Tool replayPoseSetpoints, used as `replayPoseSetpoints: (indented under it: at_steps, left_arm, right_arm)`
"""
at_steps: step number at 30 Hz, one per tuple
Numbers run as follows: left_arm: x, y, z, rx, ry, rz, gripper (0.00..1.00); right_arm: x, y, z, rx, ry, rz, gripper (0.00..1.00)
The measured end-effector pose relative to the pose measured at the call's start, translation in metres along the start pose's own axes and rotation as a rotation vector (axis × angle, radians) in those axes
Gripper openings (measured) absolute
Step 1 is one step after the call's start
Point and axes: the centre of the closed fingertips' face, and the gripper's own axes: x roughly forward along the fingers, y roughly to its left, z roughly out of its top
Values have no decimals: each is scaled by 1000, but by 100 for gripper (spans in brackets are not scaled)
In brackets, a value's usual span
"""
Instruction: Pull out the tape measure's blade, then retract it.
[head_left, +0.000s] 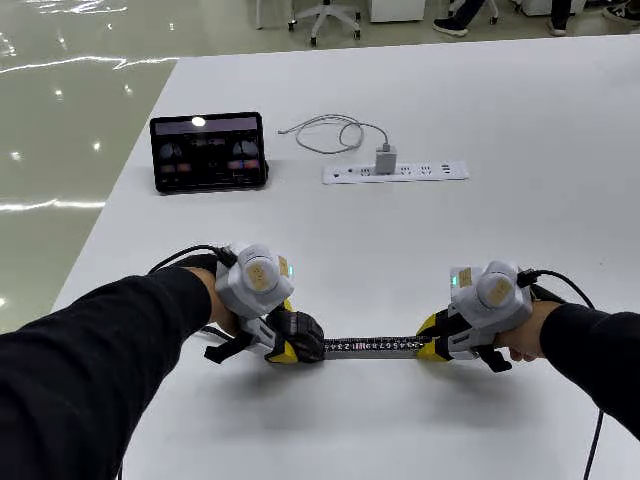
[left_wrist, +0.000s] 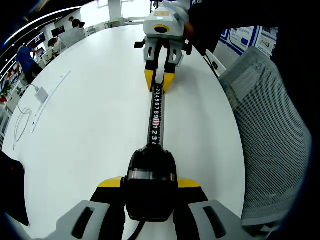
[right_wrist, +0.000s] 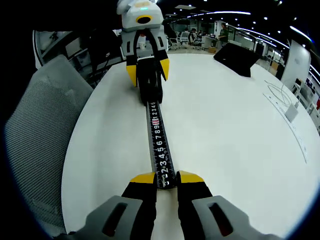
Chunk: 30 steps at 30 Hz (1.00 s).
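Tape measure case (left_wrist: 150, 180): clamped between my left fingers (left_wrist: 111, 183), near left on the surface (head_left: 400, 230). Blade (right_wrist: 159, 137): partly out, long axis left–right, tip pinched by my right fingers (right_wrist: 144, 178). Retraction: right hand travels left toward case.

Tape measure case (left_wrist: 150, 182) is matt black plastic; blade (left_wrist: 155, 117) printed metal; table (left_wrist: 90, 125) smooth white; chair (left_wrist: 270, 135) grey mesh.

A dark tablet (head_left: 208, 151) stands propped on the white table (head_left: 450, 100); to its right lies a power strip (head_left: 430, 171), an adapter (head_left: 386, 159) with looped cable (head_left: 330, 135) plugged in; a grey mesh chair (left_wrist: 270, 130) stands alongside.
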Motion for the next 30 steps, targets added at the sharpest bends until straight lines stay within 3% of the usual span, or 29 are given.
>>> replayPoseSetpoints:
  at_steps: [30]
  left_arm:
    - [0,0,0,-11,-1,6,33]
  right_arm:
    - [-18,-7,-22,-6,38,-16,11]
